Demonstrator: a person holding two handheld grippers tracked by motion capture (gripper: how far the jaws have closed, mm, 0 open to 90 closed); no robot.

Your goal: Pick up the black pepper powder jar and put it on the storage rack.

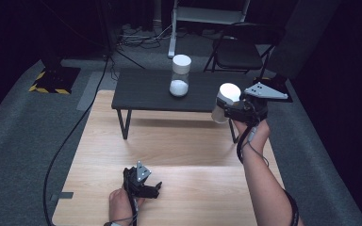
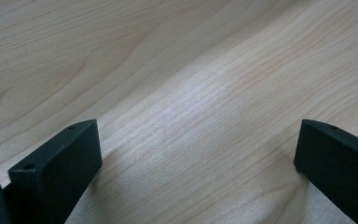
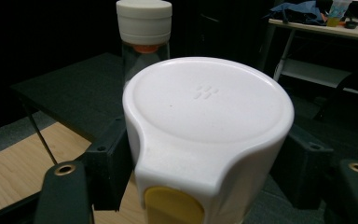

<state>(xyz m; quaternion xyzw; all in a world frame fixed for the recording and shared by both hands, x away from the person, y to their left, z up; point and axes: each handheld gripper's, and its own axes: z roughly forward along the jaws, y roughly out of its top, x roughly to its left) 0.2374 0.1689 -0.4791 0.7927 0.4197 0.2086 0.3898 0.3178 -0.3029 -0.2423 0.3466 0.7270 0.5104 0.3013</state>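
Nearest the person, the left gripper [image 1: 156,187] rests low on the wooden table [image 1: 179,155], jaws spread wide over bare wood. Farther out, the right gripper [image 1: 224,109] pinches a white-lidded container [image 1: 226,101] by its sides, held upright in the air beside the dark bench's [image 1: 141,92] right end. On that bench stands a clear jar [image 1: 180,75] with a white cap
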